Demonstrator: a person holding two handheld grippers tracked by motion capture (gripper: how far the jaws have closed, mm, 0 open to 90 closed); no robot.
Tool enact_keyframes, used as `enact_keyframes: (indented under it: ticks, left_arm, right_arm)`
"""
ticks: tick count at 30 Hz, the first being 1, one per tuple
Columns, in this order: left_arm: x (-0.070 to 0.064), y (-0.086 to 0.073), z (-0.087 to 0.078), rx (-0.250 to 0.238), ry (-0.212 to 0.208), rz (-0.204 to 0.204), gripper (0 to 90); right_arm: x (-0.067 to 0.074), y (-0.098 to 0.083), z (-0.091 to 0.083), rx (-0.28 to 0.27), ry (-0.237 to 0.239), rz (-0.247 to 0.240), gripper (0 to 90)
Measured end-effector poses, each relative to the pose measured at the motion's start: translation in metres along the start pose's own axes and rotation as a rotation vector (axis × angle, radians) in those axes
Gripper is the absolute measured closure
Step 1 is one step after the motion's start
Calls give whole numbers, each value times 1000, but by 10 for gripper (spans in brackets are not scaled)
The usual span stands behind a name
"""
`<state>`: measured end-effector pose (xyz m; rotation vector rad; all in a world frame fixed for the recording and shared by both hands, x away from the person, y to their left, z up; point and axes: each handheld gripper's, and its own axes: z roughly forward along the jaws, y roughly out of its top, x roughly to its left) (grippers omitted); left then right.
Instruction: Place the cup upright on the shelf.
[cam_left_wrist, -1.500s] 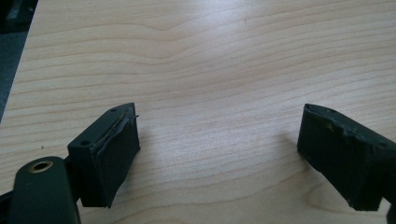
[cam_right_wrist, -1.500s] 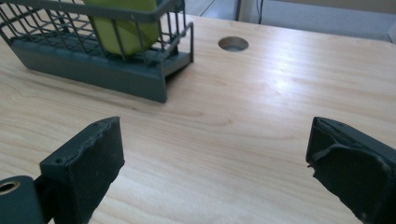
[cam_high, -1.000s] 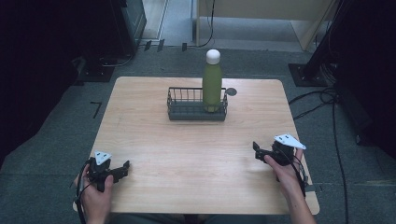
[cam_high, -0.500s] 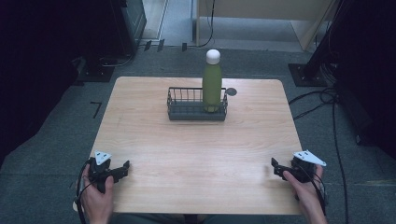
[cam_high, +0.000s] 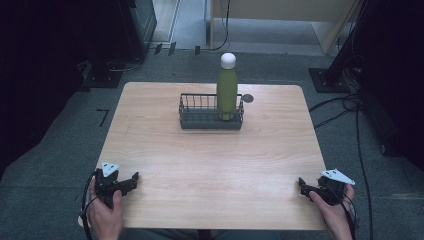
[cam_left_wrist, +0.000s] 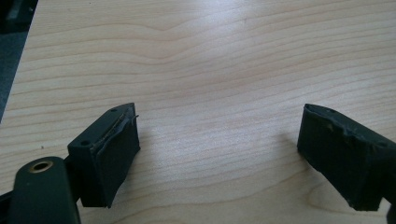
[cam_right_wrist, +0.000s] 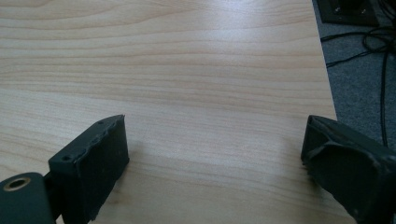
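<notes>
A green bottle with a white cap (cam_high: 227, 89) stands upright in the right end of a dark wire basket (cam_high: 200, 119) at the far middle of the wooden table (cam_high: 210, 155). My left gripper (cam_high: 125, 182) rests at the near left corner, open, with bare wood between its jaws. The same left gripper (cam_left_wrist: 217, 149) stands wide open in its own view. My right gripper (cam_high: 303, 186) sits at the near right corner, open. In the right gripper view the right gripper (cam_right_wrist: 215, 154) holds nothing, and the table's right edge runs past its right jaw.
A small dark round disc (cam_high: 248, 98) lies on the table just right of the basket. Cables (cam_high: 350, 107) run over the grey floor to the right of the table. Dark equipment stands at the far left and right.
My right gripper has pulled back toward the near right corner of the table and settled there. The left gripper, bottle and basket have stayed put.
</notes>
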<state>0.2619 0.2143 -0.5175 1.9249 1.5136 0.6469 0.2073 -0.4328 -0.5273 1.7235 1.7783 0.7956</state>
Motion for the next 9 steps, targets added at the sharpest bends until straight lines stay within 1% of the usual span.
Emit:
enact_keyframes:
  ticks: [9]
  left_arm:
    - [0, 0, 0, 0, 0, 0, 134]
  right_arm:
    - [1, -1, 0, -3, -3, 2, 76]
